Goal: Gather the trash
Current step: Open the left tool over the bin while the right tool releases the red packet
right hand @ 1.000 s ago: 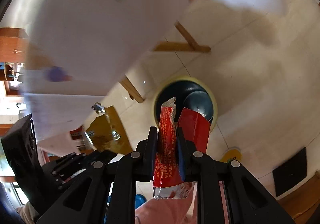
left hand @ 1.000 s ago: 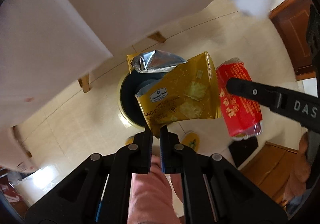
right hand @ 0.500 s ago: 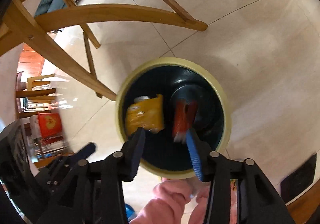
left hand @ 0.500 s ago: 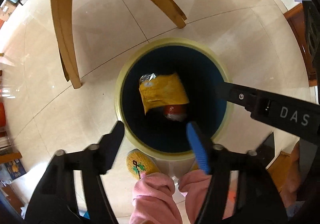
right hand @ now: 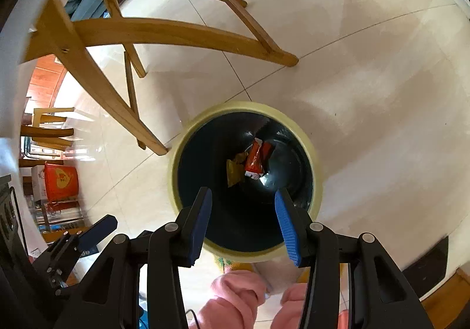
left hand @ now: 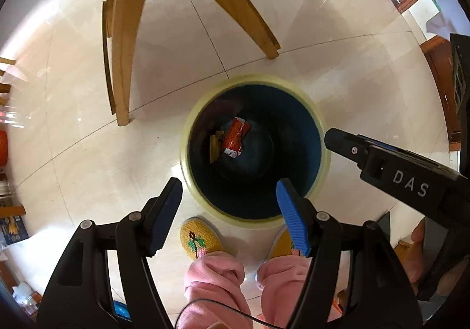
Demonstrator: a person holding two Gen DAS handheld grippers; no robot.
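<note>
Left wrist view, stock at the bin. My left tool (left hand: 229, 205): released, blue pads wide apart, nothing between them, poised over the near rim of the bin (left hand: 188, 129). My right tool (right hand: 242, 211): likewise released and empty, above the same opening.

Items inside the bin, at the bottom:
- red wrapper (left hand: 235, 138), one, lying tilted.
- yellow packet (left hand: 215, 144), one, touching the red wrapper on its left, partly under it.

Items outside:
- bin, one, dark inside with a pale rim, standing on the tiled floor (left hand: 352, 65).
- wooden chair legs (left hand: 123, 65), several, just beyond the bin.
- my slippers (left hand: 196, 238), two, at the bin's near edge.

Handling note, my judgement: the drop looks done for these two pieces. To finish the step well I keep both tools spread, lift straight up clear of the rim so neither finger knocks the bin, and avoid the chair legs when turning away for more trash.
</note>
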